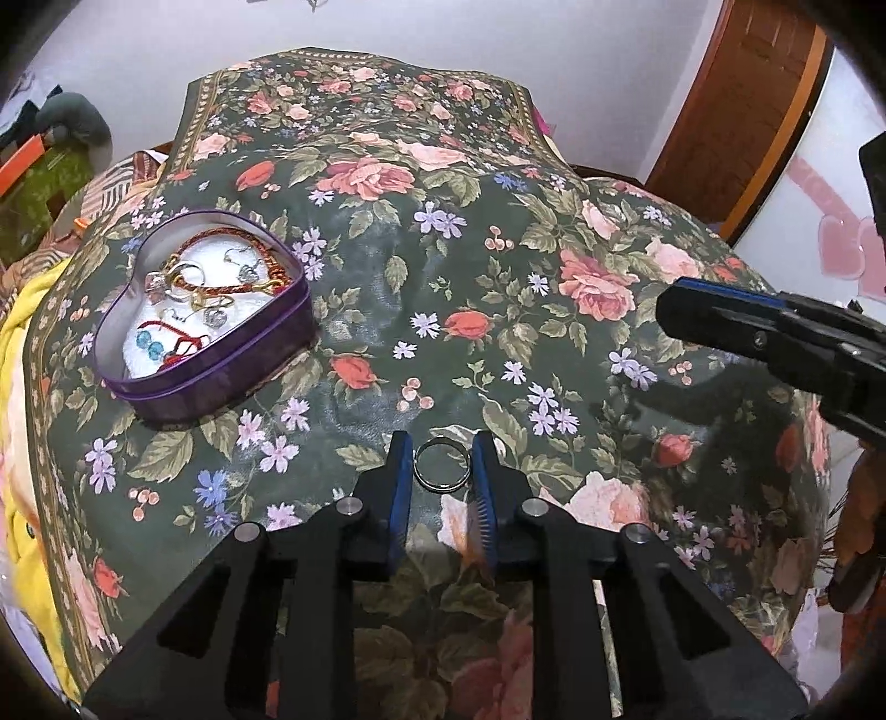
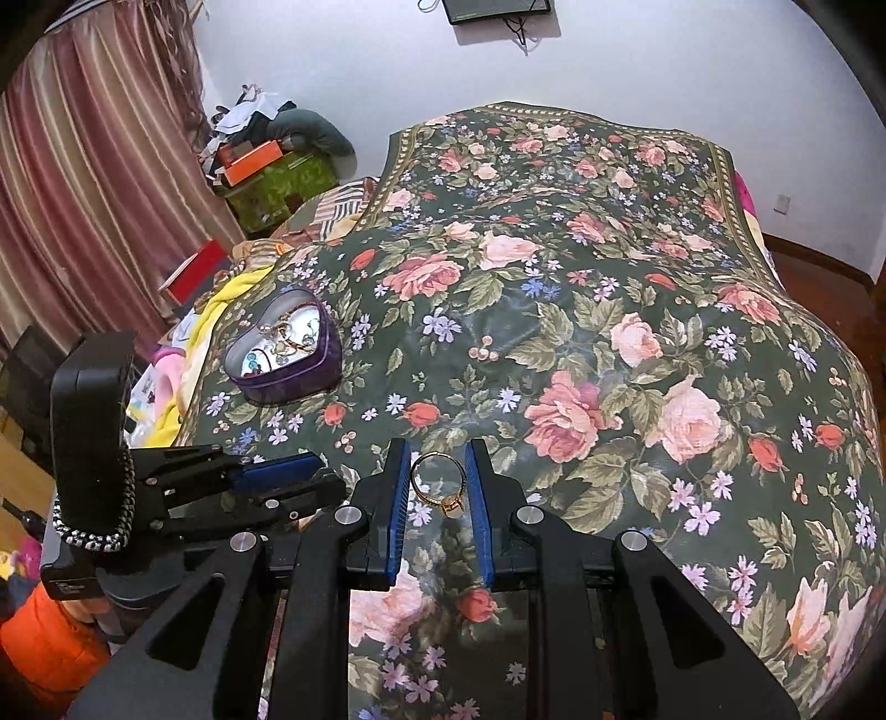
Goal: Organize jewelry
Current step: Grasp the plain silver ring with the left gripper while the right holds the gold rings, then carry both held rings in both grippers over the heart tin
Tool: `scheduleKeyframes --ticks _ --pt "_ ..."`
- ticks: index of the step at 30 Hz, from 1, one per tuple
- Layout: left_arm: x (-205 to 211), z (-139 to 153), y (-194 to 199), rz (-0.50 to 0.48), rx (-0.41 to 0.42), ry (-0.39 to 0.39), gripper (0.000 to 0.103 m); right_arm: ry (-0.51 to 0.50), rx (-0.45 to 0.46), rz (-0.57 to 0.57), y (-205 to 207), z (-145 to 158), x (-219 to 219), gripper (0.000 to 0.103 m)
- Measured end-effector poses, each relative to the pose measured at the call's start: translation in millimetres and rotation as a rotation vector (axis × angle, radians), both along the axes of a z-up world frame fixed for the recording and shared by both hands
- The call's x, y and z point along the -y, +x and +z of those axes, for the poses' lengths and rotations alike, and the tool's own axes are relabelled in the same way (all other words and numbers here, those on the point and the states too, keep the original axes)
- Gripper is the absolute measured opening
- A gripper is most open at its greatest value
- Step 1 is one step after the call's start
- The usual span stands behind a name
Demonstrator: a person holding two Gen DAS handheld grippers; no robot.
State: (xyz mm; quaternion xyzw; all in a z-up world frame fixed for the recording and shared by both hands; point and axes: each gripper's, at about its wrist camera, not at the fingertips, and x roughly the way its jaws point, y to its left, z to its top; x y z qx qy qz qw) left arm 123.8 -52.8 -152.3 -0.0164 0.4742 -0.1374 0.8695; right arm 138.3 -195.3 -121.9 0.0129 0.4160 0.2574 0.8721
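Each gripper held a ring clamped between its fingers, silver ring (image 1: 442, 464) left, gold ring (image 2: 437, 483) right, above the bed; both wanted carrying steadily to the heart-shaped tin (image 1: 202, 327) before loosening.

The tangled jewellery (image 2: 288, 338) in the purple heart-shaped tin (image 2: 310, 376), at ten o'clock, is too small to sort into pieces. The wooden door (image 1: 742, 105) at one o'clock is cut off by the lens rim, as is the black wall-hung frame (image 2: 498, 11) at twelve o'clock.
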Motion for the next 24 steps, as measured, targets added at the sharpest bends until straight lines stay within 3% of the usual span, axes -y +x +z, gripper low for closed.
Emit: scheduleKeyframes --ticks 24 --pt "-98 65 -14 0.201 0.192 -0.018 0.021 0.017 0.067 0.143 21 21 -78 0.018"
